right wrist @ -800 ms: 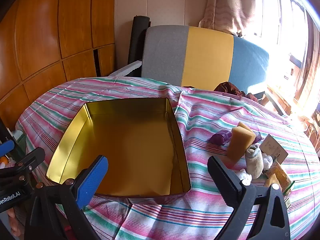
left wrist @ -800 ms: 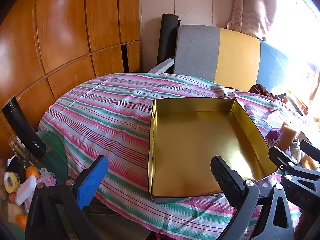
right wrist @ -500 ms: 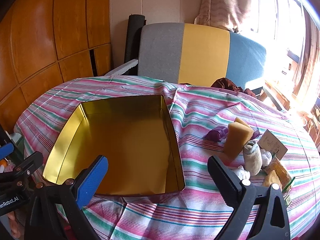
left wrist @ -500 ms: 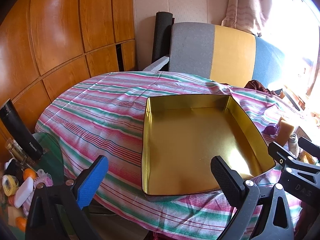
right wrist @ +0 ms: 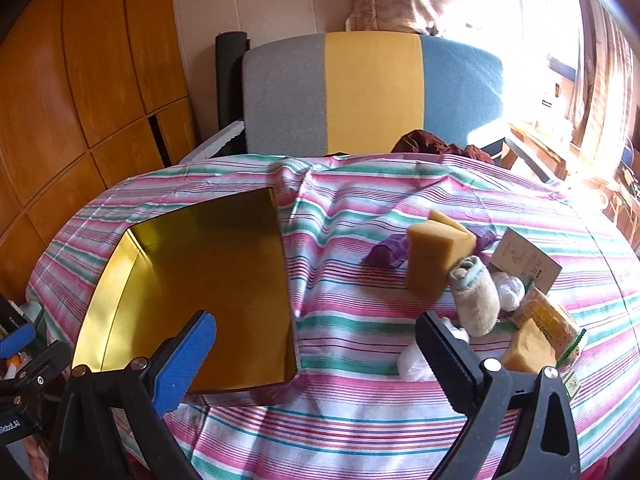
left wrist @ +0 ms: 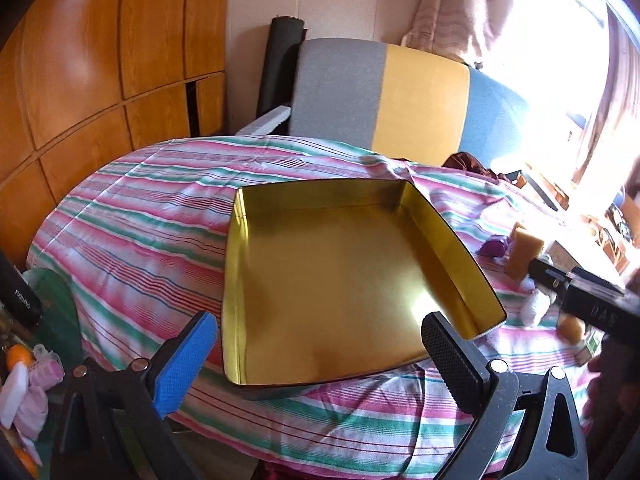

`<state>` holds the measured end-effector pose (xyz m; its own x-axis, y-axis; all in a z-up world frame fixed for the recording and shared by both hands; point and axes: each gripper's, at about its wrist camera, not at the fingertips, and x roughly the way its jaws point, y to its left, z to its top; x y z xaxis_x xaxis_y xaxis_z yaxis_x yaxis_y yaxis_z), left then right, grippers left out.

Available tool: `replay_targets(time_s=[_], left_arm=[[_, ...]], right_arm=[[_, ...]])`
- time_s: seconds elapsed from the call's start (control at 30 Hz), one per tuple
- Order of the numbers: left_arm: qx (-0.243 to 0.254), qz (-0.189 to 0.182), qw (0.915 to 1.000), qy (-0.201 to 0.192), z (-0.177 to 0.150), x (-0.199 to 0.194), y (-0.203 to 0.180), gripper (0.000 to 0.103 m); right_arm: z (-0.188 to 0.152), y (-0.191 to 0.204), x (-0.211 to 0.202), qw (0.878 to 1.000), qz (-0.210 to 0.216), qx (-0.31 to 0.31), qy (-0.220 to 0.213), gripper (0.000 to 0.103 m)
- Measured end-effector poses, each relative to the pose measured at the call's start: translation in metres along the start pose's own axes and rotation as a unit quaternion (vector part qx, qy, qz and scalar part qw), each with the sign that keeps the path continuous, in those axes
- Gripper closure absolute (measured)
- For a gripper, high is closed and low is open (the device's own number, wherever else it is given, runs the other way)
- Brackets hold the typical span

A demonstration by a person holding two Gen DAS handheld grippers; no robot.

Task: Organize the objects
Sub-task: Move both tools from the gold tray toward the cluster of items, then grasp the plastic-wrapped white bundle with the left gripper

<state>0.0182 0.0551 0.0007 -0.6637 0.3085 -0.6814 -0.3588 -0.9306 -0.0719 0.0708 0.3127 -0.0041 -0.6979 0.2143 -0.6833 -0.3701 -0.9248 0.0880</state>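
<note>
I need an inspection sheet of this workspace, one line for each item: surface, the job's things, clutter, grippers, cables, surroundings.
Surface: round table under a striped cloth, wrinkled.
Job's things: gold tin tray, nothing in it; beside it on the cloth a yellow sponge, purple wrapper, rolled sock, paper card, yellow packets and white plastic bits.
Clutter: small items off the table's left edge, blurred.
Grippers: left gripper open, holds nothing; right gripper open, holds nothing.
Cables: nothing seen.
Surroundings: grey, yellow and blue sofa, wooden panels, bright window.
</note>
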Motion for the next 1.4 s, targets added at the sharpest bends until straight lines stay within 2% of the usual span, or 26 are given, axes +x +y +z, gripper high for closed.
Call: replay_targets(time_s=[0.07,0.17,0.23,0.33,0.4,0.5,0.6,0.67,0.73,0.93,1.07,1.2,1.3,1.4], left_arm=[[0.011,-0.002,0.9999,0.011,0.0,0.005,-0.005,0.0],[0.017,-0.024,0.9992,0.028,-0.001,0.013,-0.012,0.0],[0.028,-0.031,0.9988,0.026,-0.001,0.014,-0.019,0.0],[0.039,-0.055,0.9974,0.026,0.004,0.014,-0.028,0.0],[0.041,-0.088,0.9947,0.035,0.008,0.017,-0.037,0.0],[0.063,-0.114,0.9905,0.046,0.013,0.021,-0.06,0.0],[0.101,-0.122,0.9863,0.046,0.016,0.023,-0.09,0.0],[0.114,-0.141,0.9815,0.061,0.017,0.03,-0.111,0.0],[0.125,-0.161,0.9763,0.073,0.018,0.035,-0.129,0.0],[0.192,-0.197,0.9574,0.087,0.017,0.052,-0.196,0.0],[0.243,-0.208,0.9428,0.093,0.01,0.07,-0.238,0.002],[0.281,-0.218,0.9289,0.104,0.005,0.088,-0.27,0.015],[0.305,-0.221,0.9197,0.111,0.0,0.104,-0.29,0.021],[0.321,-0.21,0.9164,0.115,-0.003,0.119,-0.302,0.023]], right_arm=[[0.004,-0.027,-0.003,1.0,-0.018,0.021,-0.006,0.001],[0.012,-0.073,-0.01,0.997,-0.046,0.055,-0.016,0.001],[0.017,-0.102,-0.013,0.995,-0.067,0.076,-0.018,0.001],[0.021,-0.149,-0.02,0.988,-0.099,0.114,-0.027,0.001],[0.02,-0.175,-0.021,0.984,-0.118,0.131,-0.032,0.001],[0.011,-0.206,-0.024,0.978,-0.131,0.157,-0.038,0.001],[-0.004,-0.234,-0.022,0.97,-0.123,0.205,-0.042,0.001],[-0.01,-0.249,-0.018,0.964,-0.114,0.24,-0.031,0.001],[-0.012,-0.259,-0.019,0.958,-0.097,0.268,-0.033,0.001],[-0.017,-0.274,-0.024,0.948,-0.102,0.3,-0.032,0.001],[-0.022,-0.288,-0.031,0.937,-0.112,0.329,-0.034,0.001],[-0.031,-0.304,-0.029,0.924,-0.106,0.367,-0.019,0.001],[-0.032,-0.307,-0.025,0.923,-0.098,0.372,-0.008,0.001],[-0.029,-0.302,-0.022,0.928,-0.091,0.361,-0.002,0.001]])
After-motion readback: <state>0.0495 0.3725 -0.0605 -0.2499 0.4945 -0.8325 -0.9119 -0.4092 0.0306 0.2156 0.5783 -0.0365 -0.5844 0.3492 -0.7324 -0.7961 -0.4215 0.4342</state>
